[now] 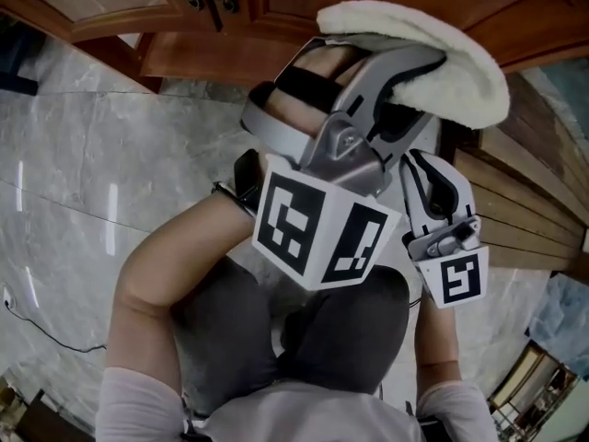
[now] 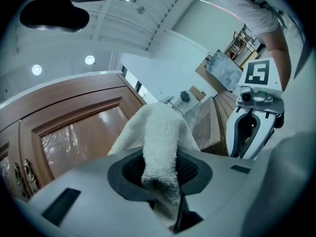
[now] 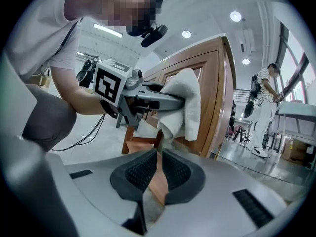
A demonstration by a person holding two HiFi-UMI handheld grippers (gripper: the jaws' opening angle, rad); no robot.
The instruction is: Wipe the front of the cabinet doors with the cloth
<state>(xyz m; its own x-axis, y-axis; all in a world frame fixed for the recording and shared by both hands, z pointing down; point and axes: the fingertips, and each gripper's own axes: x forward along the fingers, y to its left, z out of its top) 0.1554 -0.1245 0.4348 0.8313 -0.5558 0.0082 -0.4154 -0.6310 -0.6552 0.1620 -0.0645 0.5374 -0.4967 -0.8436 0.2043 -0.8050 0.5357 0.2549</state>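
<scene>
While the left claw (image 1: pixel 409 76) clamps a fluffy white terry cloth (image 1: pixel 460 63) against the glossy brown wooden cabinet door (image 1: pixel 276 7), the right claw (image 3: pixel 159 174) hangs pinched together, empty, over grey marble floor (image 1: pixel 92 155).

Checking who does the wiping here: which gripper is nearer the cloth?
Left. The left gripper is shut on the cloth, holding it up at the cabinet door. The right gripper sits just beside it, apart from the cloth and holding nothing.
</scene>
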